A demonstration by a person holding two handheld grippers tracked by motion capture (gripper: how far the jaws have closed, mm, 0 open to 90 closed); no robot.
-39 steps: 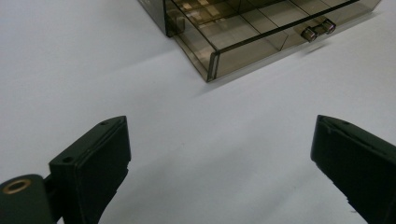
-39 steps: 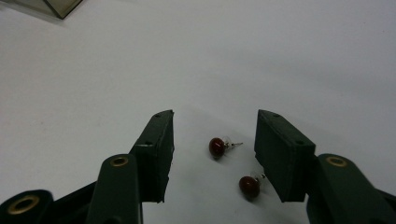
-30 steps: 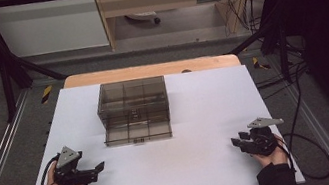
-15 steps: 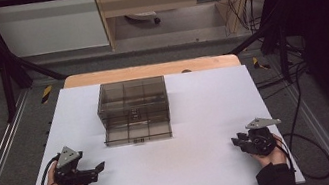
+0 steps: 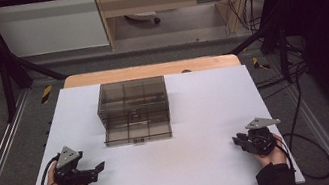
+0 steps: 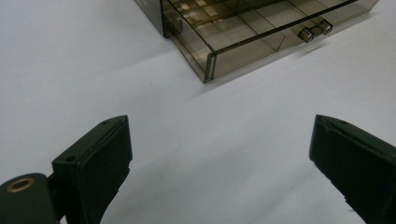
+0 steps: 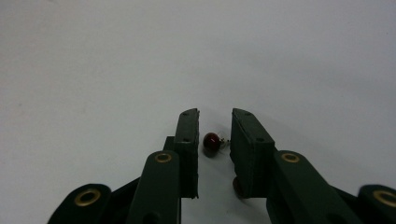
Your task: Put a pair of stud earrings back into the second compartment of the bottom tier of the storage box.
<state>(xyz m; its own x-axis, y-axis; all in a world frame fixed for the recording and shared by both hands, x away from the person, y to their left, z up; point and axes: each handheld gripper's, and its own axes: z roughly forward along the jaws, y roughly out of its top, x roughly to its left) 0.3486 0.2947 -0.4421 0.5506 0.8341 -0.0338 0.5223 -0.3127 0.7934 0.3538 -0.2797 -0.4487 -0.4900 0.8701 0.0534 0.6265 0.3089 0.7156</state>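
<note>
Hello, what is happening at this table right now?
A person holds a claw in each hand over a white table. The right claw has just been closing around a small dark red bead; the bead lies between the jaws, with a gap on each side. The left claw rests wide open. Farther back stands a smoky clear drawer box with its bottom drawer pulled out.

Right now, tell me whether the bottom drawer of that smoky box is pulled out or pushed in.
Pulled out. The bottom drawer juts forward of the box front, and its dividers show from above.
</note>
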